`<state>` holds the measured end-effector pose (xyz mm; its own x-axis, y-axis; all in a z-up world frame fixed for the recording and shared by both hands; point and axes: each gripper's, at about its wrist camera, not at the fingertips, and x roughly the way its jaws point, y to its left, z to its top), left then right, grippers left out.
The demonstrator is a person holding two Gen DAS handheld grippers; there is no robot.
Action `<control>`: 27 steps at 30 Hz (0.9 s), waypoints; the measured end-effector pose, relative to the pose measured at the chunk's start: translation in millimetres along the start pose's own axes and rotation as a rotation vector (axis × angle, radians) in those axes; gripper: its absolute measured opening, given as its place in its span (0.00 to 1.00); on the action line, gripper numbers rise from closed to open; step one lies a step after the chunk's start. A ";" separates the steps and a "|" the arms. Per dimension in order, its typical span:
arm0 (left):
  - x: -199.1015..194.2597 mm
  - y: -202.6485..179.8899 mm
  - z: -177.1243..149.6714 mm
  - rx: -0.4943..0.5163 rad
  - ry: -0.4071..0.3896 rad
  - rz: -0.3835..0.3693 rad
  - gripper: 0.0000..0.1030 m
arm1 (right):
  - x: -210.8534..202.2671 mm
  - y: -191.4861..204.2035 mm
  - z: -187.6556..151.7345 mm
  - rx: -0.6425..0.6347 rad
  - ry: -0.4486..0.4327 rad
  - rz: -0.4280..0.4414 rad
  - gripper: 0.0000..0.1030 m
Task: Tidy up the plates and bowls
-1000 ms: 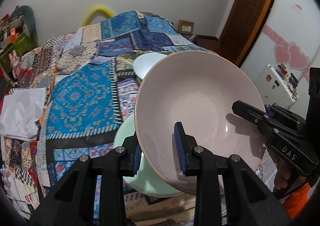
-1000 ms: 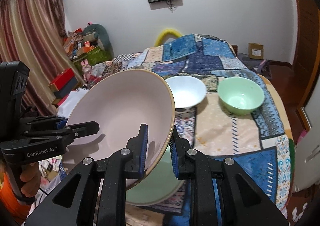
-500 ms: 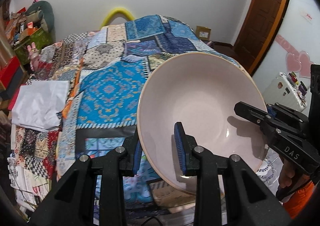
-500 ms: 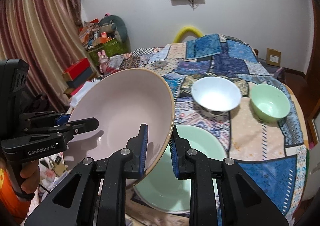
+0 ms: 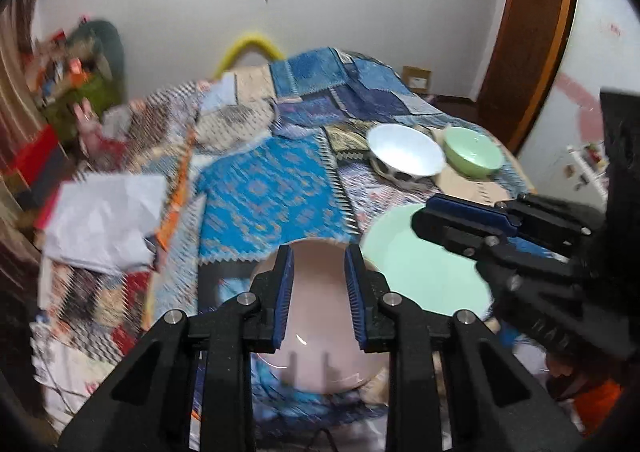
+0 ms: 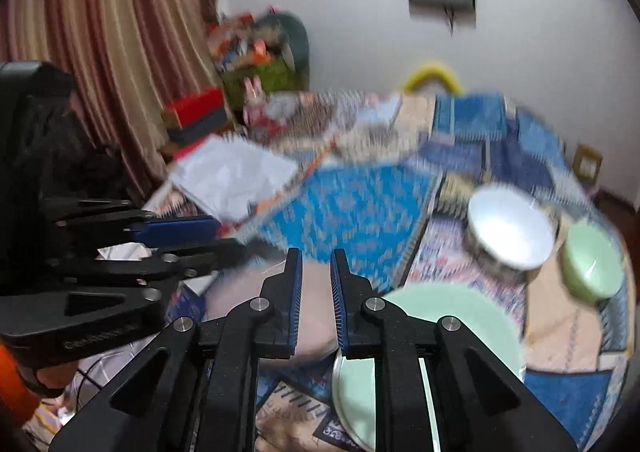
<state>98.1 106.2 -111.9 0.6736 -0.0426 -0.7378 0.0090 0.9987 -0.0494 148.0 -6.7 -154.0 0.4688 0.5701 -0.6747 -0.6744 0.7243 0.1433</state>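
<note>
The pink bowl (image 5: 316,332) I carried now lies on the quilt (image 5: 272,191) beside the green plate (image 5: 420,272), apparently placed, with my left gripper (image 5: 319,264) slightly apart, just narrowed on nothing, and my right gripper (image 6: 316,272) closed empty.

Your left gripper (image 5: 318,292) is matte black plastic with two angular arms, a silver screw on each knuckle and ribbed blue pads lining the jaws. Your right gripper (image 6: 316,300) matches it: same black frame, silver screws, blue pads. Pale lettering runs along each gripper's side, too blurred to read. You wear orange sleeves.
</note>
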 end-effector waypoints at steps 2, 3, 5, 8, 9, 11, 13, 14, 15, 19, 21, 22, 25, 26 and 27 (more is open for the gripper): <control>16.8 12.4 -5.3 -0.035 0.055 0.010 0.25 | 16.6 -10.5 -9.5 0.043 0.042 0.025 0.13; 25.2 20.6 -10.0 -0.059 0.073 0.025 0.25 | 22.3 -15.0 -15.9 0.063 0.060 0.034 0.13; 42.7 41.4 -24.2 -0.110 0.113 0.056 0.25 | 30.4 -19.7 -22.5 0.077 0.082 0.041 0.13; 58.5 60.5 -37.2 -0.173 0.163 0.040 0.25 | 30.3 -26.8 -21.1 0.086 0.087 0.033 0.13; 58.5 63.6 -40.3 -0.182 0.165 0.037 0.25 | 29.5 -29.1 -20.2 0.088 0.082 0.030 0.13; 57.3 69.2 -43.8 -0.200 0.159 0.028 0.25 | 28.1 -32.0 -15.8 0.087 0.077 0.023 0.13; 56.2 75.3 -45.4 -0.211 0.151 0.032 0.25 | 28.8 -33.4 -14.9 0.086 0.082 0.020 0.13; 57.4 76.9 -44.4 -0.217 0.152 0.031 0.25 | 30.4 -34.3 -15.4 0.087 0.089 0.023 0.13; 58.1 80.3 -44.4 -0.226 0.154 0.028 0.26 | 32.3 -34.5 -16.1 0.089 0.095 0.023 0.13; 62.0 89.6 -48.2 -0.250 0.173 0.040 0.31 | 40.2 -32.4 -19.5 0.094 0.121 0.043 0.14; 64.2 92.1 -49.2 -0.252 0.185 0.047 0.32 | 43.6 -30.5 -20.7 0.090 0.136 0.051 0.19; 64.9 93.4 -50.3 -0.254 0.189 0.047 0.33 | 44.5 -29.4 -21.4 0.089 0.140 0.053 0.22; 63.9 97.3 -54.8 -0.259 0.185 0.055 0.46 | 48.5 -28.4 -23.8 0.084 0.151 0.046 0.26; 63.8 98.1 -56.6 -0.259 0.185 0.055 0.48 | 50.9 -29.1 -25.0 0.087 0.158 0.049 0.26; 65.0 98.8 -58.4 -0.260 0.191 0.053 0.48 | 53.3 -29.3 -26.2 0.090 0.166 0.050 0.26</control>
<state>99.7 200.5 -204.0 0.5171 -0.0196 -0.8557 -0.2276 0.9606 -0.1595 177.9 -7.8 -213.1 0.3302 0.5400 -0.7741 -0.6377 0.7323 0.2388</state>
